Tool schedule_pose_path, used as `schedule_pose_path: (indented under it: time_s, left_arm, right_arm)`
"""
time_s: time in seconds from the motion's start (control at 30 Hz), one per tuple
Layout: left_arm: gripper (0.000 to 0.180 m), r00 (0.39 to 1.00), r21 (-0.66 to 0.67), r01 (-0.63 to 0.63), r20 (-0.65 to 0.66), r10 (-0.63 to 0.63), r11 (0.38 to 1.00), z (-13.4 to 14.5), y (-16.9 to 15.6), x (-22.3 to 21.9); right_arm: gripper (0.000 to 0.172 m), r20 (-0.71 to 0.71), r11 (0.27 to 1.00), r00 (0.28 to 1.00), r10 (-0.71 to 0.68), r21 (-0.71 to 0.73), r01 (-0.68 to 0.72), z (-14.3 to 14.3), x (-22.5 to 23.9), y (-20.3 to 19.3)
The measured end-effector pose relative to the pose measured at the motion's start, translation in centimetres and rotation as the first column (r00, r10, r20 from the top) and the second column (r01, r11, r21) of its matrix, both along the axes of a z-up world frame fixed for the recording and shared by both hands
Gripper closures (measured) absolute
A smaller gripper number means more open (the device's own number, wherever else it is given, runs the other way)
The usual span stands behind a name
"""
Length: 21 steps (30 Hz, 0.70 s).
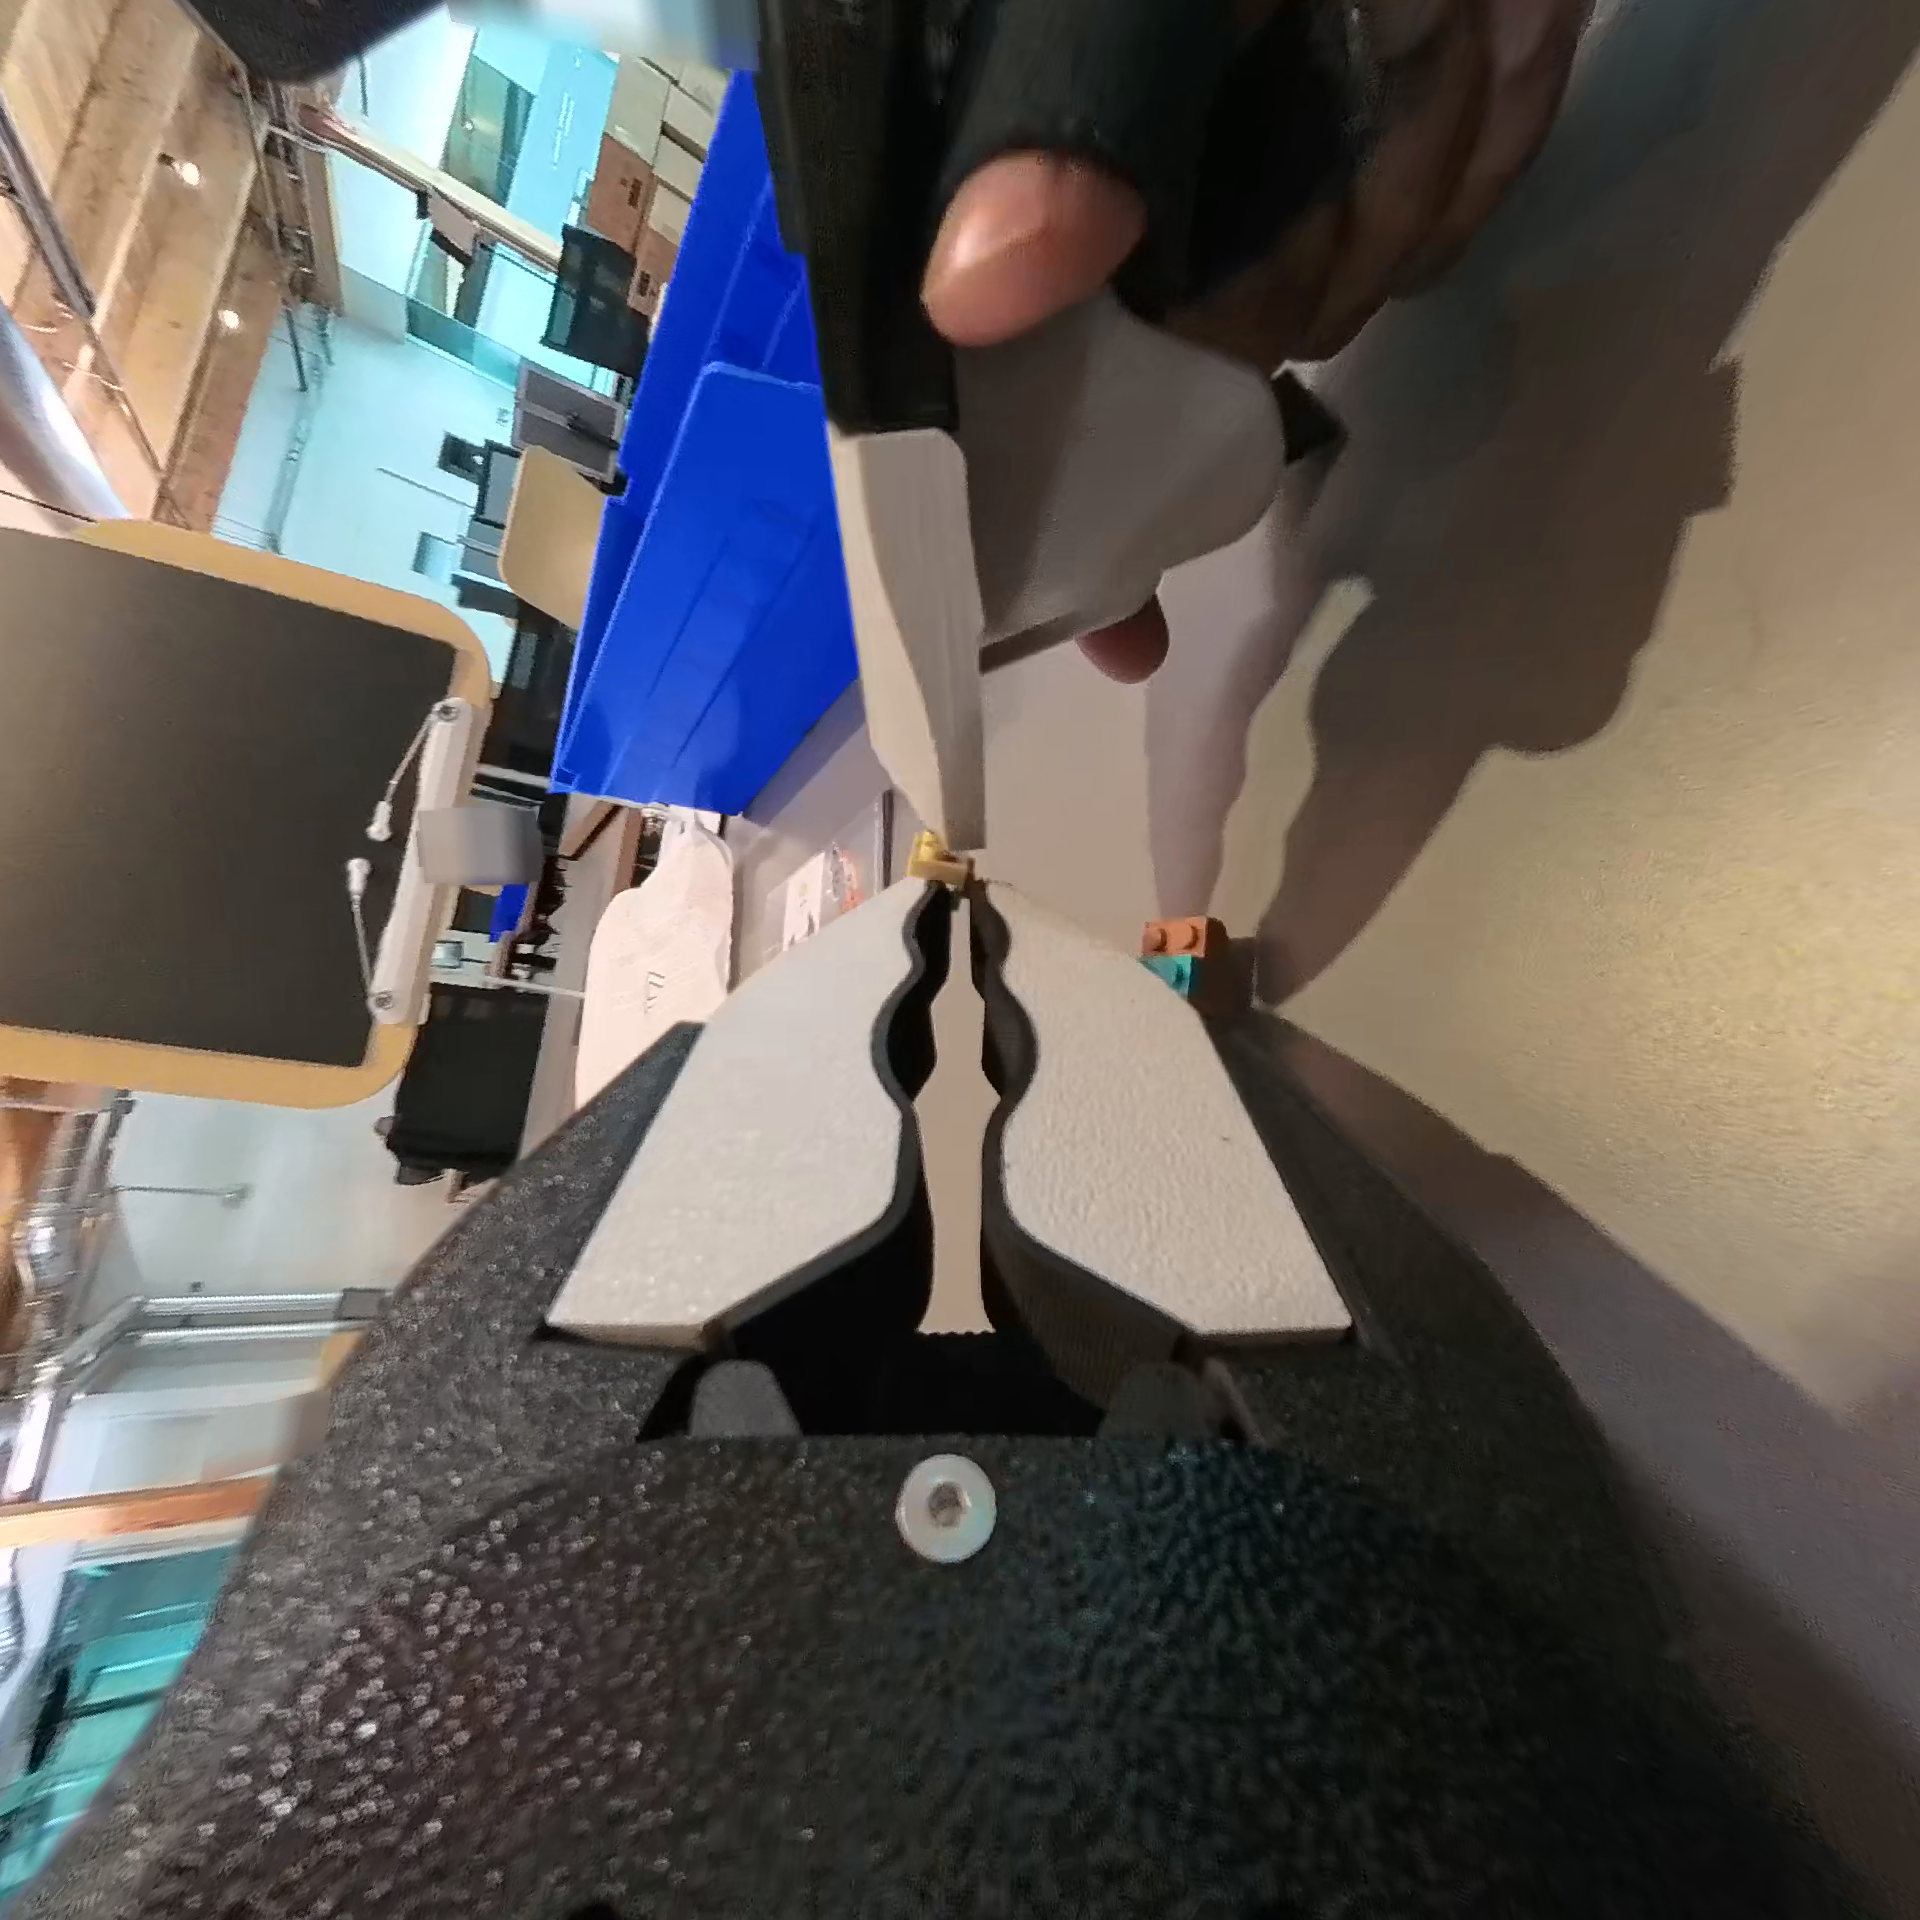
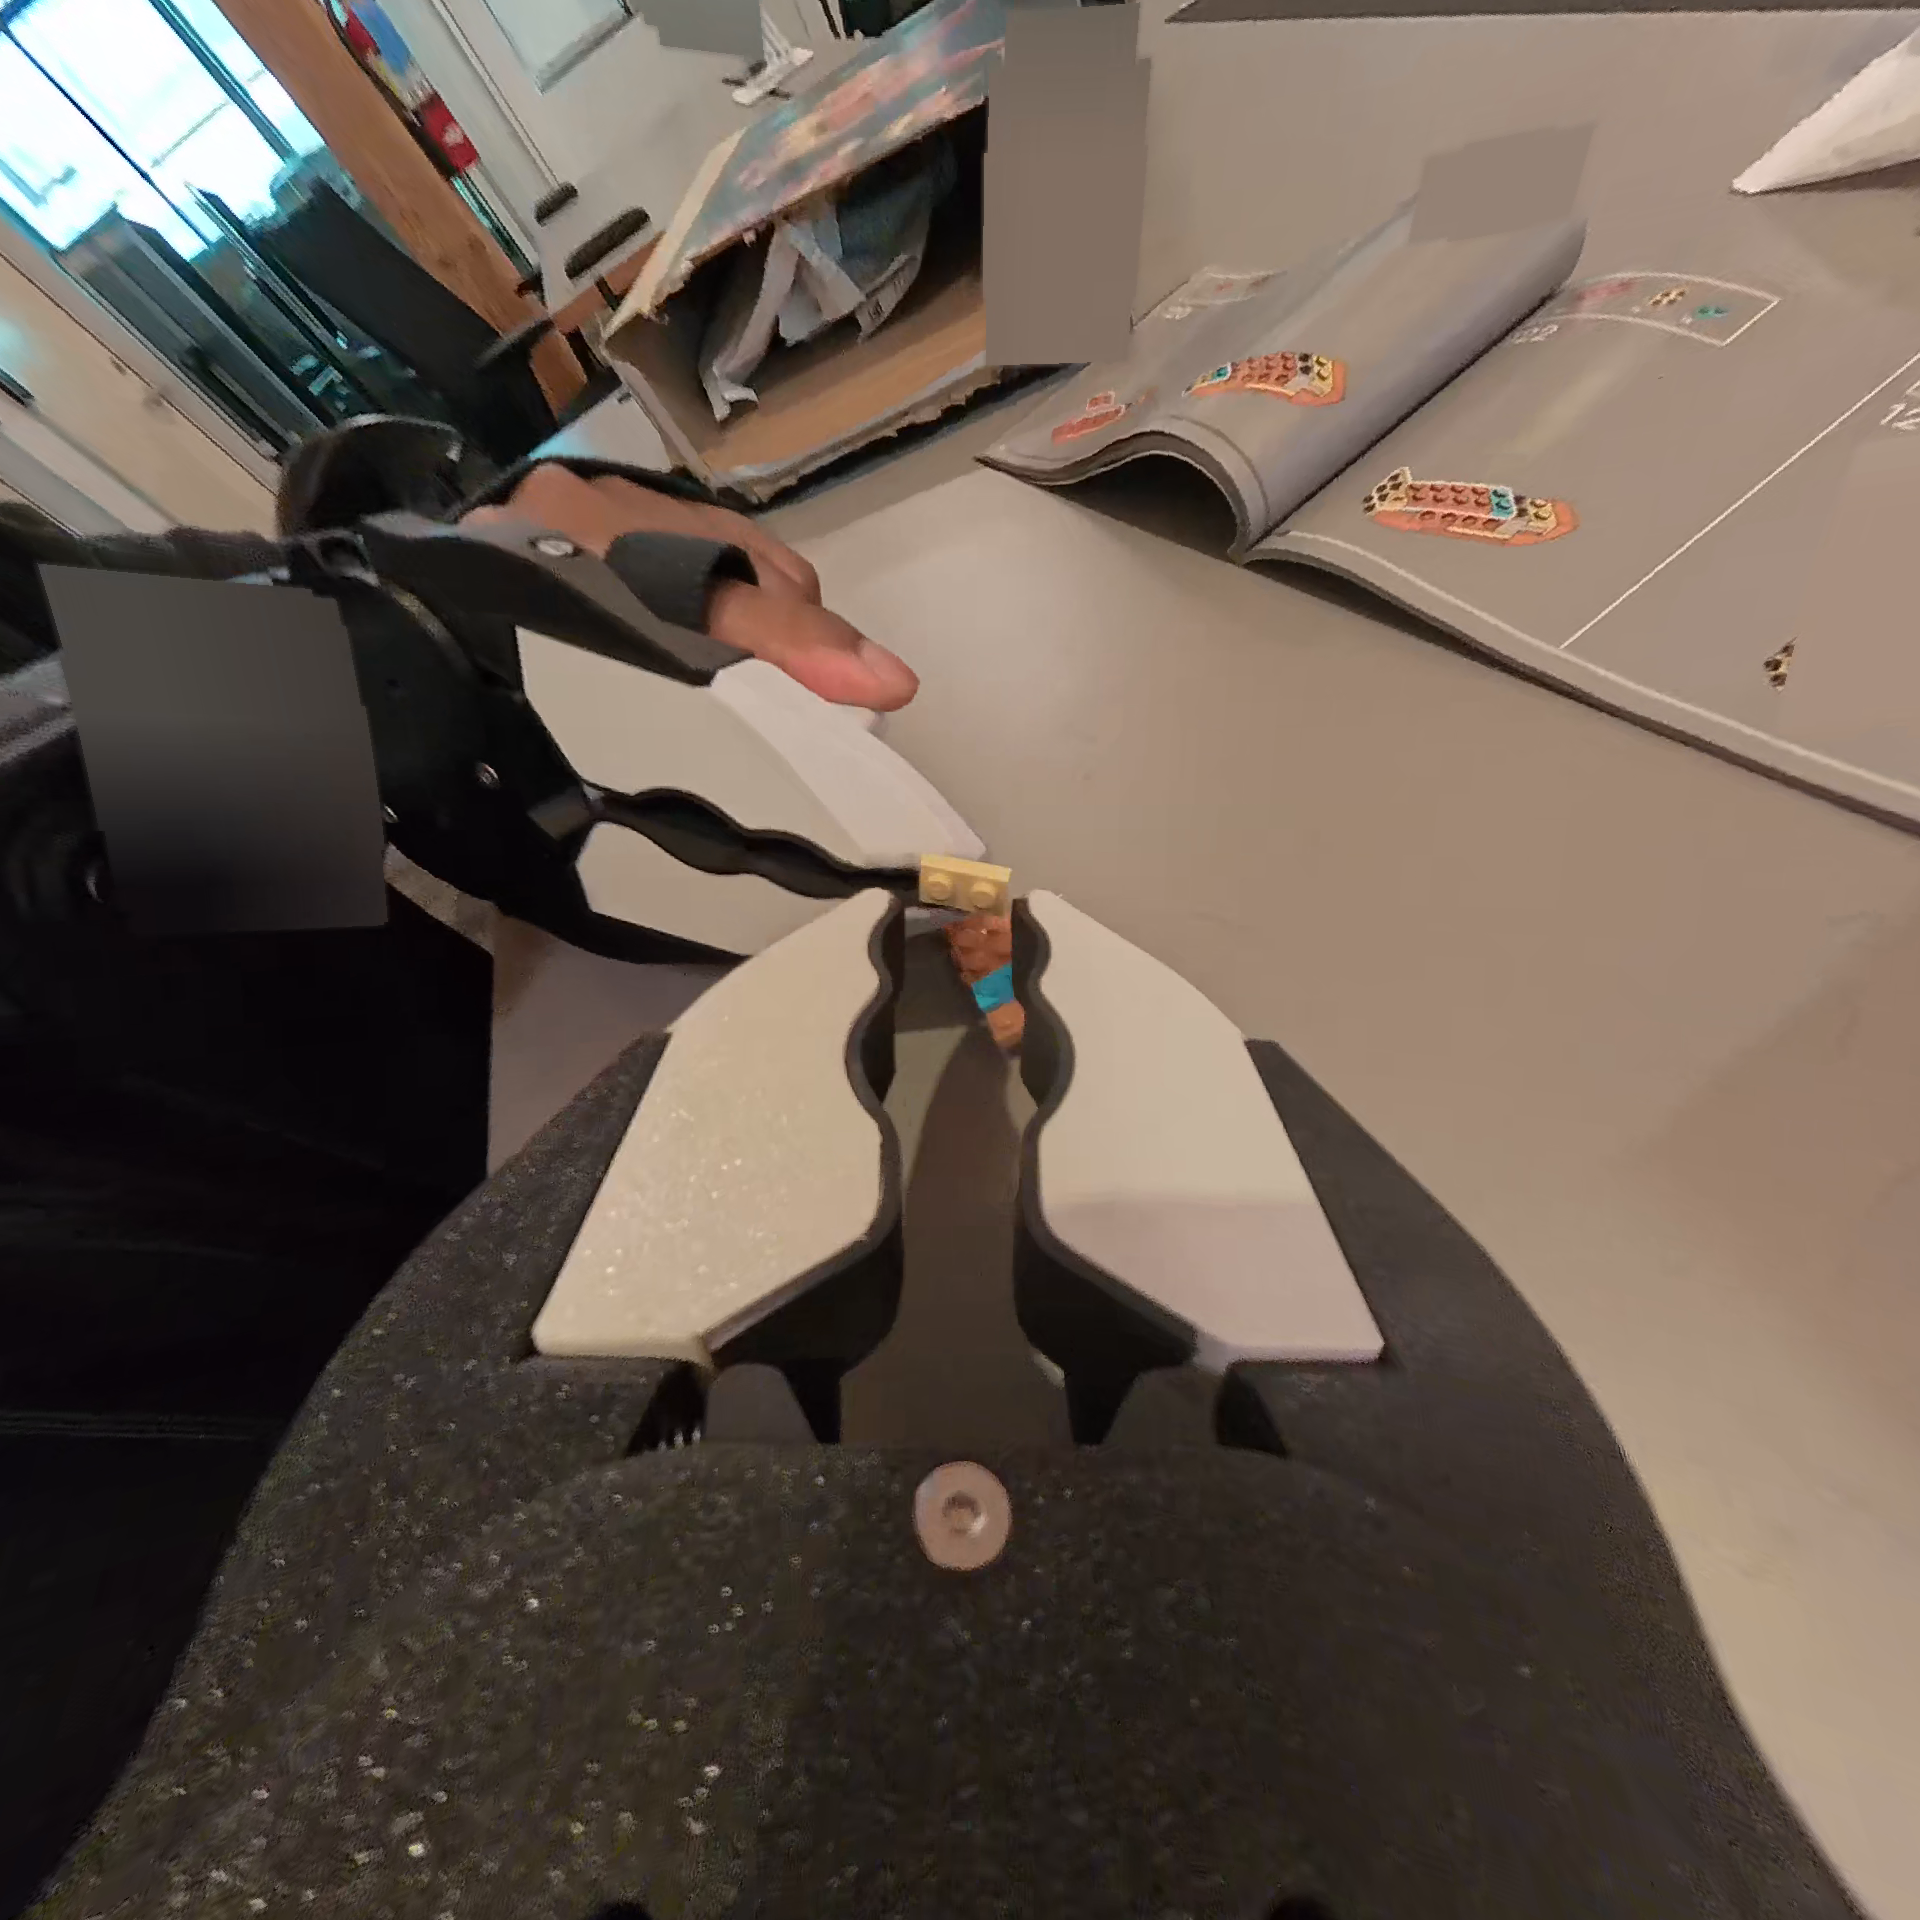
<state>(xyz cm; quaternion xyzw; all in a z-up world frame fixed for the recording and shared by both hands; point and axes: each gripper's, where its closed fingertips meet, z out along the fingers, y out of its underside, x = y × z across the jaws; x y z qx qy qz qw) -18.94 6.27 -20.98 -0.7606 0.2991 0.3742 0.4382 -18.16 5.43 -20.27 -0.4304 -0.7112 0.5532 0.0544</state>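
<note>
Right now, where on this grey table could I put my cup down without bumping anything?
The bare grey tabletop right of the right gripper, below the open grey instruction booklet, is free. It is crowded where the left gripper holds a small tan two-stud brick over the orange-and-teal brick stack.

Two hand-held grippers: left hand-held gripper [image 1: 951, 894], right hand-held gripper [image 2: 961, 914]. Two gloved hands [image 2: 665, 582]. One tan two-stud plate [image 2: 964, 881]. One small stack of orange and teal bricks [image 2: 992, 982]. One open instruction booklet [image 2: 1455, 499]. One torn cardboard box [image 2: 810, 312]. Several blue bins [image 1: 717, 582], number unclear. One grey table [image 2: 1351, 935].
</note>
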Motion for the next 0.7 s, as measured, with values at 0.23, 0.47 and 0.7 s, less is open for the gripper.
schedule_pose_path:
  time_s: [0.23,0.47,0.7]
  left_arm:
    - [0.177,0.998,0.010,-0.008,-0.057,0.009,1.000,0.23,0.07,0.25]
    - [0.177,0.999,0.015,0.006,-0.037,-0.005,1.000,0.32,0.01,0.37]
    - [0.175,0.990,0.019,0.086,0.109,-0.088,0.996,0.20,-0.08,0.78]
  right_arm:
    - [0.153,-0.001,1.000,1.000,-0.017,-0.023,0.017,0.07,-0.10,-0.19]
    - [0.156,-0.036,1.000,0.999,0.004,-0.001,-0.004,0.19,-0.04,-0.25]
    - [0.156,-0.089,0.996,0.994,0.067,0.069,-0.060,0.17,0.23,-0.20]
